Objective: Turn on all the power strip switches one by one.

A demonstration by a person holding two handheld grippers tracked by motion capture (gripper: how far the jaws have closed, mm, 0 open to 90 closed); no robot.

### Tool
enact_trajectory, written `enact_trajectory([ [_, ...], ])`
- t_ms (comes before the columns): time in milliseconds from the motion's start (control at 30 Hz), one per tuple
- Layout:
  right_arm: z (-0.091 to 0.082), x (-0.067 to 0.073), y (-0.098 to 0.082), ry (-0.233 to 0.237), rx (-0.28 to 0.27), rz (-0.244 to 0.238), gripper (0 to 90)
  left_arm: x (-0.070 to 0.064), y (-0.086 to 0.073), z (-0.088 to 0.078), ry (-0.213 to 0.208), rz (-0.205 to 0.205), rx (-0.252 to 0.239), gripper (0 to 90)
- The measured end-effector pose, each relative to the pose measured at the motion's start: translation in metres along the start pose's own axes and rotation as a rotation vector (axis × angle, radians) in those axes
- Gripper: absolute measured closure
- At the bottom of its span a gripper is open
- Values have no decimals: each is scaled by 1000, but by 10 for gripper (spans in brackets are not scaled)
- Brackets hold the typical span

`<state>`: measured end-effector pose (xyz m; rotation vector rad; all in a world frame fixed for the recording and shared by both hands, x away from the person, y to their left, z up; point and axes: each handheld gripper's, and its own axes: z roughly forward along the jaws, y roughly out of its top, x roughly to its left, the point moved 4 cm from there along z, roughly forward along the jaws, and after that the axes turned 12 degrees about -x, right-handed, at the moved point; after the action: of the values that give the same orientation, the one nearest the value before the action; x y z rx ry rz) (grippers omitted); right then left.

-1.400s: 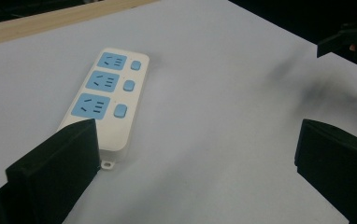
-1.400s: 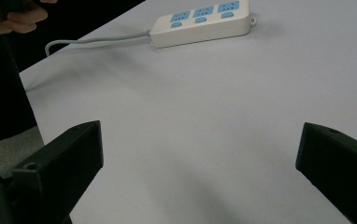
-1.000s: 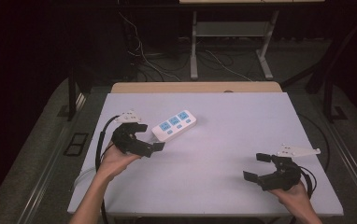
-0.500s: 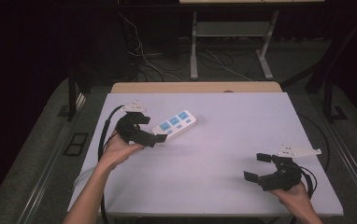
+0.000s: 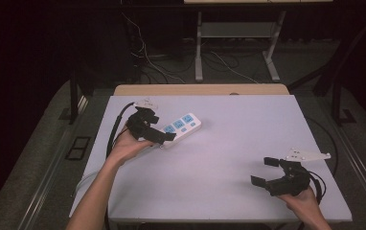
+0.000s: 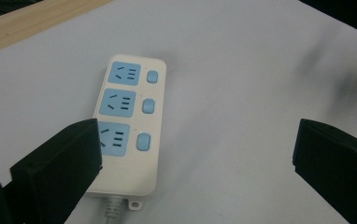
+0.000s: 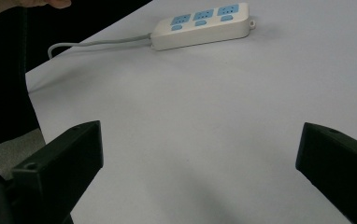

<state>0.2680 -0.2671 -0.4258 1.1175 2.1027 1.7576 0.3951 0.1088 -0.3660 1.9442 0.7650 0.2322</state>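
A white power strip [image 5: 184, 125] with three blue sockets and three blue switches lies on the table's left half. Its grey cord [image 7: 97, 44] runs off toward the left edge. My left gripper [image 5: 163, 127] is open over the strip's cord end. In the left gripper view the strip [image 6: 127, 112] lies just past the left jaw, which overlaps its nearest socket. The wide gap of that gripper [image 6: 195, 172] holds only bare table. My right gripper [image 5: 261, 171] rests open at the near right, far from the strip [image 7: 202, 25], with nothing between its fingers [image 7: 200, 172].
The white table [image 5: 229, 143] has a wooden strip [image 5: 200, 89] along its far edge. Black gripper cables trail off the left side [image 5: 116, 129] and by the right hand. Beyond the table are dark floor, loose wires and metal legs [image 5: 199, 43].
My left gripper has moved forward and to the right, reaching the cord end of the power strip. The right gripper has stayed where it was, still open.
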Motion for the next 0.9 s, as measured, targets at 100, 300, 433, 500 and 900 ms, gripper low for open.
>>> enact_trajectory([
  [100, 0, 0, 0, 0, 0, -1, 5, 3, 2, 4, 1, 5, 16, 0],
  [300, 0, 0, 0, 2, 1, 0, 5, 10, 4, 13, 9, 3, 41, 15],
  [433, 0, 0, 0, 1, 0, 0, 5, 15, 2, 20, 24, 6, 57, 44],
  [500, 0, -1, 0, 0, 0, -2, 5, 18, 1, 24, 34, 6, 64, 63],
  [900, 1, -1, -2, 1, 12, -6, 5, 34, -5, 37, 90, -10, 60, 289],
])
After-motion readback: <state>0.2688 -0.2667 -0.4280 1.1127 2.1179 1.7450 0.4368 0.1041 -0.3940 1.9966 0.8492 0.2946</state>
